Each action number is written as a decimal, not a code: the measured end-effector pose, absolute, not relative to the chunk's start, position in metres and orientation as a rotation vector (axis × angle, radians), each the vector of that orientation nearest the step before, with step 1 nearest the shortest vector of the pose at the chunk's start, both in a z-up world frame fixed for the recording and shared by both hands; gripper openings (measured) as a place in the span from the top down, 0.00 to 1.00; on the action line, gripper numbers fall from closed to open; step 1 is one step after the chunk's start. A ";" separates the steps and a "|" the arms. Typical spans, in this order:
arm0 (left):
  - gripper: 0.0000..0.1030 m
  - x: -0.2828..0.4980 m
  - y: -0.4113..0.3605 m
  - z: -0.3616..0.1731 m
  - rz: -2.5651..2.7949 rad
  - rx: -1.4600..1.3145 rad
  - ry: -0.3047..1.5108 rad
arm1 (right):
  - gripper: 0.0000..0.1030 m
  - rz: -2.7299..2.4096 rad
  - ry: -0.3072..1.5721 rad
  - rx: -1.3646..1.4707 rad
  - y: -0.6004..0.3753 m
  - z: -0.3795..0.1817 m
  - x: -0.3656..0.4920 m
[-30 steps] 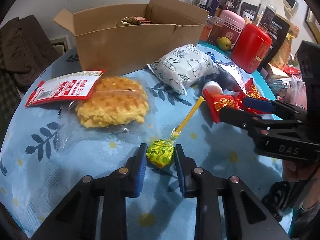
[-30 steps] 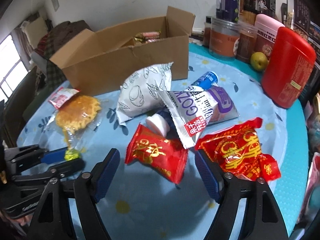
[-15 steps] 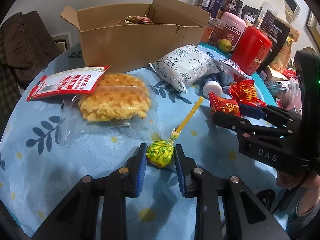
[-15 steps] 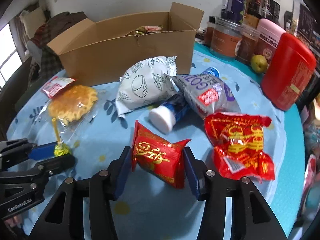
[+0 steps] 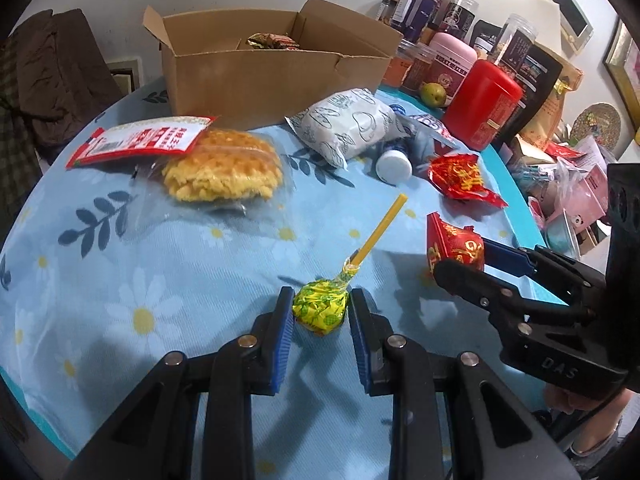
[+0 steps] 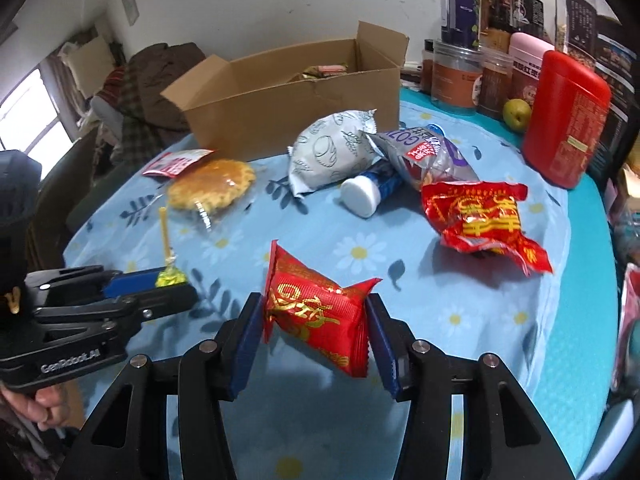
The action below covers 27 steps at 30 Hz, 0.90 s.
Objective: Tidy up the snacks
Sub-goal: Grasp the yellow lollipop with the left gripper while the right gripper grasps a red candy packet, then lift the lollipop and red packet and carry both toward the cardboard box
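My left gripper (image 5: pixel 321 312) is shut on a yellow-green lollipop (image 5: pixel 320 310) with a yellow stick, held above the blue floral tablecloth. It also shows in the right wrist view (image 6: pixel 172 278). My right gripper (image 6: pixel 314 322) is shut on a small red snack packet (image 6: pixel 316 312) and holds it lifted off the table; that packet shows in the left wrist view (image 5: pixel 454 246). An open cardboard box (image 5: pixel 276 76) with some snacks inside stands at the back. A waffle in a clear bag (image 5: pixel 220 164), a white bag (image 5: pixel 348 124) and a second red packet (image 5: pixel 460 174) lie on the table.
A white-capped blue tube (image 6: pixel 370 192) and a purple-white bag (image 6: pixel 424 154) lie mid-table. A red canister (image 6: pixel 564 116), jars (image 6: pixel 456 72) and a pear (image 6: pixel 516 114) stand at the back right. The table's edge (image 6: pixel 592 320) runs at the right, with clutter beyond.
My right gripper closed on the small red packet and lifted it off the table toward me. My left gripper kept its hold on the lollipop and rose a little.
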<state>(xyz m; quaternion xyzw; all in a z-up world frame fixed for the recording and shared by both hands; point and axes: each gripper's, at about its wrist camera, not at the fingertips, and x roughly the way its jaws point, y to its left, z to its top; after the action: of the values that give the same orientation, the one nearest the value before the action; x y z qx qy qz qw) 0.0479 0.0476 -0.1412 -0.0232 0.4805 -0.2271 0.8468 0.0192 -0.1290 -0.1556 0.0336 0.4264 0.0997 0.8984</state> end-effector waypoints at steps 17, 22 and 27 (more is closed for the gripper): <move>0.74 0.009 0.037 -0.102 -0.550 -0.051 0.931 | 0.51 0.255 0.813 0.062 -0.131 -0.126 -0.027; 0.74 0.009 0.034 -0.082 -0.561 -0.050 0.882 | 0.51 0.290 0.770 0.009 -0.129 -0.108 -0.029; 0.74 0.018 0.030 -0.067 -0.561 -0.062 0.840 | 0.51 0.334 0.732 -0.023 -0.129 -0.090 -0.023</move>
<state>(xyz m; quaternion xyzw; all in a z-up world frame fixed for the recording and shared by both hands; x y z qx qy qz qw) 0.0183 0.0304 -0.0665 -0.0296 0.4022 -0.2687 0.8747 -0.0225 -0.1295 -0.0899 -0.0113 0.3562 0.1624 0.9201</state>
